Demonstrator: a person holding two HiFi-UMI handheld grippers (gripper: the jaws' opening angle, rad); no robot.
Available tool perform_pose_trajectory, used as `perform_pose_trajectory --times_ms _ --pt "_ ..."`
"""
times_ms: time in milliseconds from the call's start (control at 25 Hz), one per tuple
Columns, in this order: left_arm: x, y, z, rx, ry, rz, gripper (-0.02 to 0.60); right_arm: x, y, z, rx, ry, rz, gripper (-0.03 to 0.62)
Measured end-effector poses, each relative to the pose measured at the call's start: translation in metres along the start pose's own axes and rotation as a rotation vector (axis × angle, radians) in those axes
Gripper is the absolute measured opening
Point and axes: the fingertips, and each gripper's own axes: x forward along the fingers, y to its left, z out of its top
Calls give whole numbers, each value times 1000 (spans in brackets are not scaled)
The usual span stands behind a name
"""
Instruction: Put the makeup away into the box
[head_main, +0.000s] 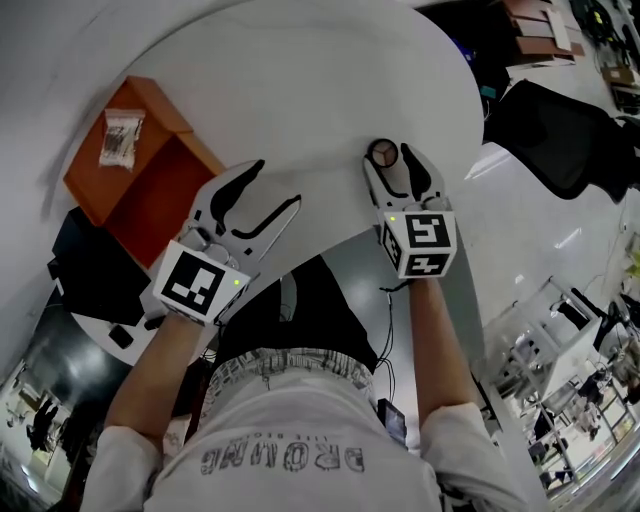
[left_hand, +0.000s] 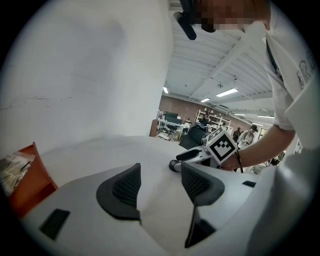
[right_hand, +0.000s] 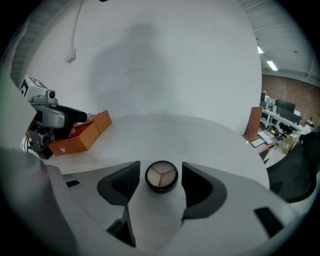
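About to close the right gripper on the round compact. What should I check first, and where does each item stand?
1. The compact centred between the right gripper jaws: ok.
2. Pads of the right gripper clear of the compact, jaws apart: ok.
3. The compact resting flat on the table: ok.
4. Lid of the compact closed: cannot tell; three shade pans show on top.
5. The orange box open, with free room beside the packet: ok.
6. The left gripper open, empty, away from the compact: ok.

White round table (head_main: 300, 80), black chair (head_main: 560, 130) nearby
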Motion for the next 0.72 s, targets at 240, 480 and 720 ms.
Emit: perform_pose_trajectory --times_ms 240,480,720 --pt "2 0 -8 -12 31 6 264 7 -2 -6 -43 34 -20 273" --pt "-1 0 -12 -17 36 9 264 9 1 -8 -86 67 -43 233" --pt "-14 2 -7 -16 12 32 264 4 3 -5 -77 67 -39 230"
